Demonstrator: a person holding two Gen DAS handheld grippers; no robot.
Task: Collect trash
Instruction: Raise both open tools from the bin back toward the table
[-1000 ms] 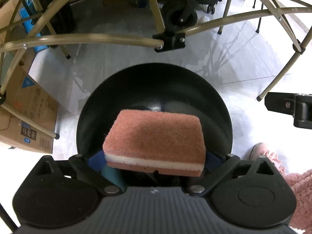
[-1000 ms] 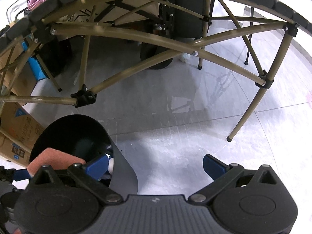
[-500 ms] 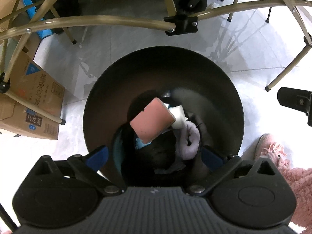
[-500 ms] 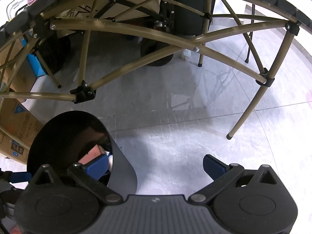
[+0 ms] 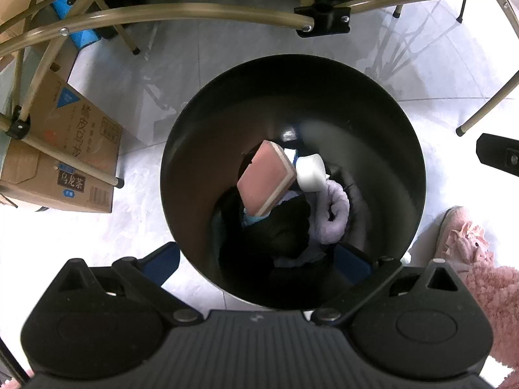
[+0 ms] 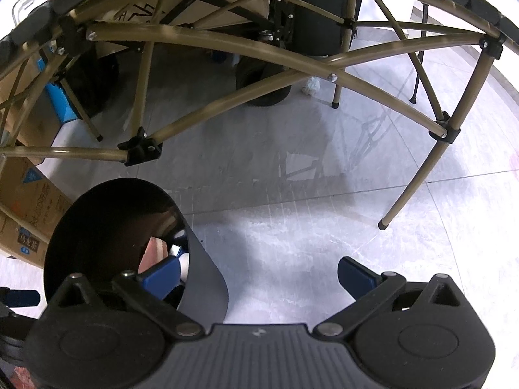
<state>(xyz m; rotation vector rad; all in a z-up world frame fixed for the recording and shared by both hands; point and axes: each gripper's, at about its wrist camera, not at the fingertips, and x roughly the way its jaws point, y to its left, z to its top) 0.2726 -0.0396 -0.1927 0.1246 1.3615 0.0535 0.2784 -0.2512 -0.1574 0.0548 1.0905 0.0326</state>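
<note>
Drop step done: sponge (image 5: pixel 266 178) lies in the bin (image 5: pixel 402 149). Left gripper (image 5: pixel 259 259) and right gripper (image 6: pixel 259 274) jaws released, empty. Next: find more trash.

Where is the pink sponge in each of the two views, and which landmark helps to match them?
Left wrist: sponge at picture centre, tilted on the trash inside the black bin.
Right wrist: sponge low left, a sliver inside the bin, partly behind a blue pad.
Shared landmark: cardboard box, left of the bin.
</note>
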